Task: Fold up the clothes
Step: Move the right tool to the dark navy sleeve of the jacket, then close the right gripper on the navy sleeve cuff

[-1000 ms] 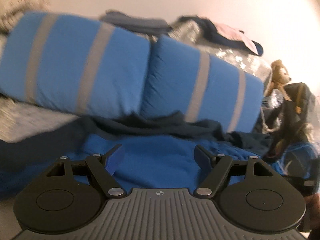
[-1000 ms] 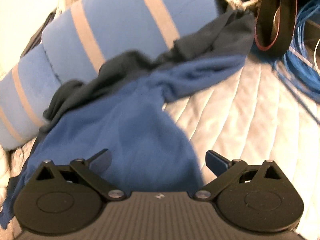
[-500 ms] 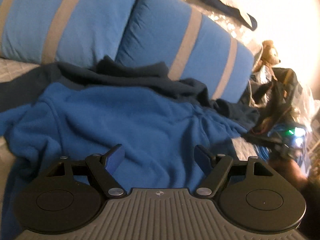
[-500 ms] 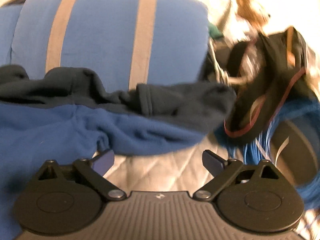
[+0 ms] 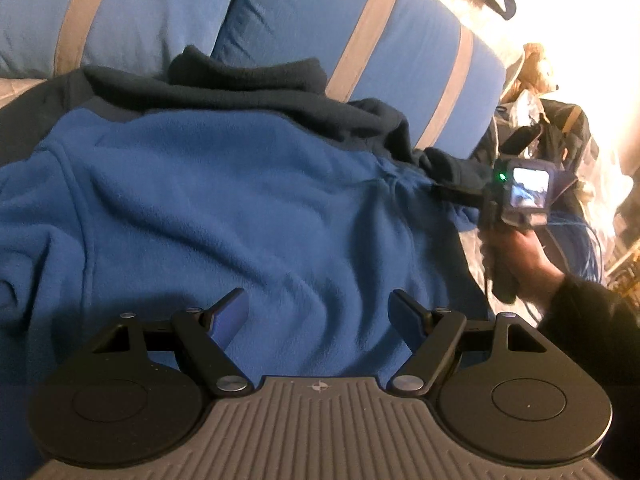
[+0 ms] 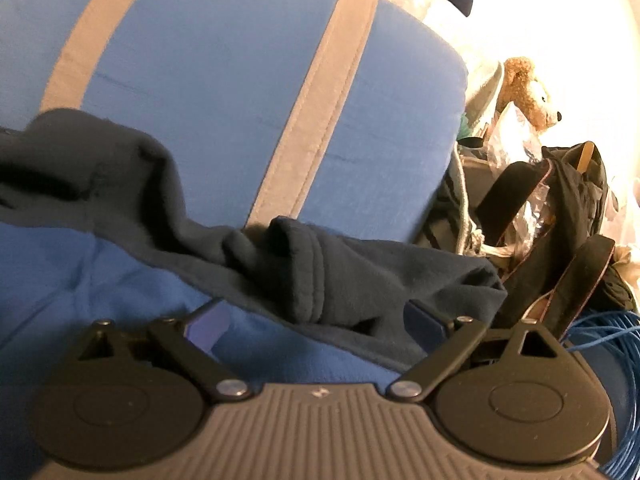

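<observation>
While the rumpled blue fleece top with dark navy trim (image 5: 224, 208) lies spread across the bed below the blue pillows with grey stripes (image 5: 360, 36), its navy sleeve end (image 6: 320, 276) sits just ahead of the right gripper (image 6: 320, 324), jaws spread, gripping nothing. The left gripper (image 5: 318, 314), likewise spread and empty, hovers over the body panel, farther from that sleeve.

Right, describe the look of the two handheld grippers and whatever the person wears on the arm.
Each gripper, left and right, has a grey ribbed body bearing a small compass-like emblem, two round black discs, black linkage arms with silver pivot screws, and blue finger pads. From the left wrist view, the right unit carries a small lit screen beside a green light. The sleeve is dark.
</observation>
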The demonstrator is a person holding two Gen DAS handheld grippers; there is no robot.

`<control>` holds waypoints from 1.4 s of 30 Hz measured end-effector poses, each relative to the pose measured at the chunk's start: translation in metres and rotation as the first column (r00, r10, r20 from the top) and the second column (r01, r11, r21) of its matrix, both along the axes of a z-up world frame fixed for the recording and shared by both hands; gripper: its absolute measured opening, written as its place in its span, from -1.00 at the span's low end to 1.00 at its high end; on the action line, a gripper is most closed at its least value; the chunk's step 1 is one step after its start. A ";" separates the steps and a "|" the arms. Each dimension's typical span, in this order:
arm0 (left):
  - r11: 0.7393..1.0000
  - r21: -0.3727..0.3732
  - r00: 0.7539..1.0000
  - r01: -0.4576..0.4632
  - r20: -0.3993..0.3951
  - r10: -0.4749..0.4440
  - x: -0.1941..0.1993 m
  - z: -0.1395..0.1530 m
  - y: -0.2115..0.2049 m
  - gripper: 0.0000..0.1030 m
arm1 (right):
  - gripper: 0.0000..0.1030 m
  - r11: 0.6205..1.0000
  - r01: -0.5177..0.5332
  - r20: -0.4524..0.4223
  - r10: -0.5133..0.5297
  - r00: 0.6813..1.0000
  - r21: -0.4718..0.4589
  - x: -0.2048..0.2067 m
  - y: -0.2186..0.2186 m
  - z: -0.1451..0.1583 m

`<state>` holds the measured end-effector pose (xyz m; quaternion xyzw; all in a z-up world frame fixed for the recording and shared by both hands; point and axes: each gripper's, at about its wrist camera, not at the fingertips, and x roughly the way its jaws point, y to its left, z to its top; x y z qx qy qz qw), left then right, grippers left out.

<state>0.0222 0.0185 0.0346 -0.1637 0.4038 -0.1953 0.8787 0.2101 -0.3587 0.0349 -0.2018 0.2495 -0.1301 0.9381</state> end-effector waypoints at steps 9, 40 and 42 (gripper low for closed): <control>1.000 0.003 1.000 -0.003 -0.031 0.003 0.003 -0.009 0.002 0.48 | -0.55 0.999 0.024 -0.044 -0.023 0.999 0.030 0.022 -0.013 -0.006; 0.976 0.002 0.974 -0.216 0.064 0.216 -0.024 0.006 0.073 0.48 | -0.57 0.501 -0.344 -0.125 0.688 0.715 0.794 -0.240 0.151 0.074; 0.975 0.000 0.974 -0.222 0.043 0.222 -0.023 0.001 0.078 0.48 | -0.40 0.466 -0.361 -0.148 0.753 0.642 0.808 -0.238 0.159 0.069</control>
